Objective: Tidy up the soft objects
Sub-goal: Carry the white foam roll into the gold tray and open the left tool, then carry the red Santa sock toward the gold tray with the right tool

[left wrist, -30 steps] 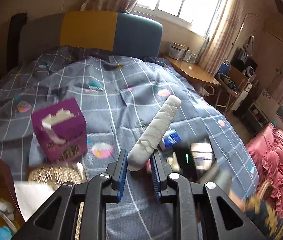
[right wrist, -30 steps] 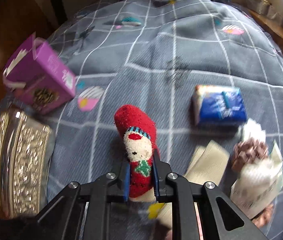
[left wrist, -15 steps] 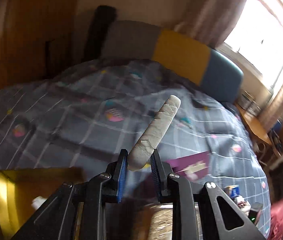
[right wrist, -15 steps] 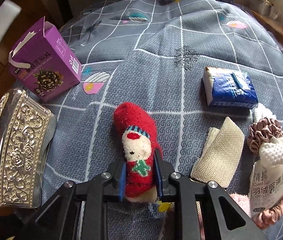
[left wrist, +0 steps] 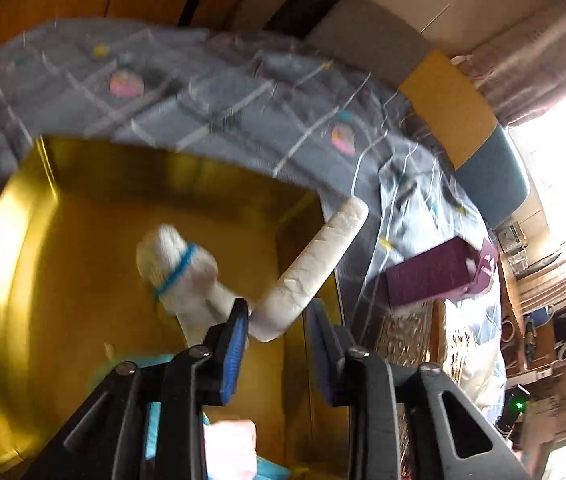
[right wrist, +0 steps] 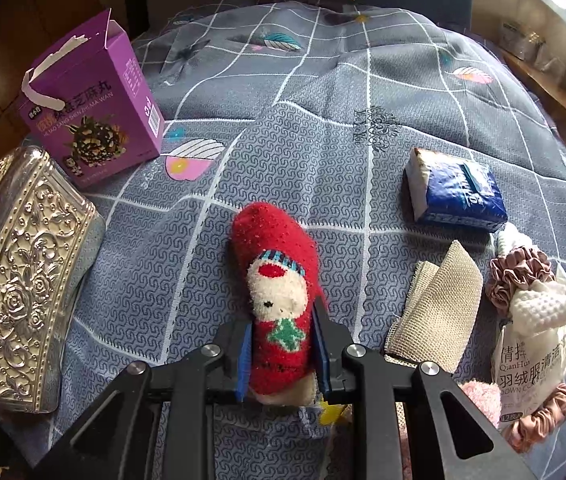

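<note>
In the left wrist view my left gripper (left wrist: 279, 330) hangs over a gold box (left wrist: 83, 264). Its jaws stand apart and a white padded roll (left wrist: 315, 268) sits loosely between them, touching the left pad. A white sock with a blue band (left wrist: 179, 268) lies inside the box, with pink and blue soft things (left wrist: 231, 448) at the bottom. In the right wrist view my right gripper (right wrist: 281, 346) is shut on a red Christmas sock (right wrist: 279, 300) just above the grey quilt (right wrist: 323, 128).
A purple carton (right wrist: 91, 120) and a silver embossed box (right wrist: 19, 276) stand at the left. A blue tissue pack (right wrist: 455, 192), a beige mesh cloth (right wrist: 439, 312), pink scrunchies (right wrist: 519, 272) and a white detergent pouch (right wrist: 535, 344) lie at the right.
My left gripper has swung left from the quilt to over the gold box and its jaws have opened around the white roll. The right gripper keeps the red sock and has risen slightly.
</note>
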`<state>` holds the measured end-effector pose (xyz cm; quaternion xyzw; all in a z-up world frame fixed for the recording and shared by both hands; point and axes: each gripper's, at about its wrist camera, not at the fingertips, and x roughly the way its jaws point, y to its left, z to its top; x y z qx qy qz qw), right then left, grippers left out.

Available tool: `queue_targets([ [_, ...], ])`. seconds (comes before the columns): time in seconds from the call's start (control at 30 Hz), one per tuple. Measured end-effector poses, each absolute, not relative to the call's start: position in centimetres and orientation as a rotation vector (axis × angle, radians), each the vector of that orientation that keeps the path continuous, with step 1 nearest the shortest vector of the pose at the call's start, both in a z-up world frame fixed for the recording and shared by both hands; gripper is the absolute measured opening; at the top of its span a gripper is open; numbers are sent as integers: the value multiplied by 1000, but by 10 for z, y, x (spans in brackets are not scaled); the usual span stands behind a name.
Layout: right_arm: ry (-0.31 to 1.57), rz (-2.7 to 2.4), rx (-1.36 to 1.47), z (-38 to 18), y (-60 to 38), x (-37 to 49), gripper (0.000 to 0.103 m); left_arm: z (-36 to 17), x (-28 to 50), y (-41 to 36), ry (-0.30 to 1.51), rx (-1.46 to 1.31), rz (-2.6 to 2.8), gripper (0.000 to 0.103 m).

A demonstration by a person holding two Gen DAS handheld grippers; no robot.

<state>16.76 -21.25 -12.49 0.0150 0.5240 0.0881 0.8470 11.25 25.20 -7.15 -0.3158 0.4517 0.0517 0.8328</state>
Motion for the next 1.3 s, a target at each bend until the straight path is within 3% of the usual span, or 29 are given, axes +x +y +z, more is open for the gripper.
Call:
queue_targets([
  [0.13, 1107, 161, 40, -125, -211, 168, 26, -71, 103, 228, 967, -539, 110, 40],
  [0.63, 1116, 110, 52, -127, -199, 177, 26, -45, 43, 191, 870, -229, 108, 40],
  [0.87, 1127, 74, 106, -117, -208, 189, 18, -34, 33, 179, 841, -181, 78, 40],
  [1.3, 945, 160, 78, -21, -188, 230, 18, -32, 27, 169, 837, -164, 39, 40],
])
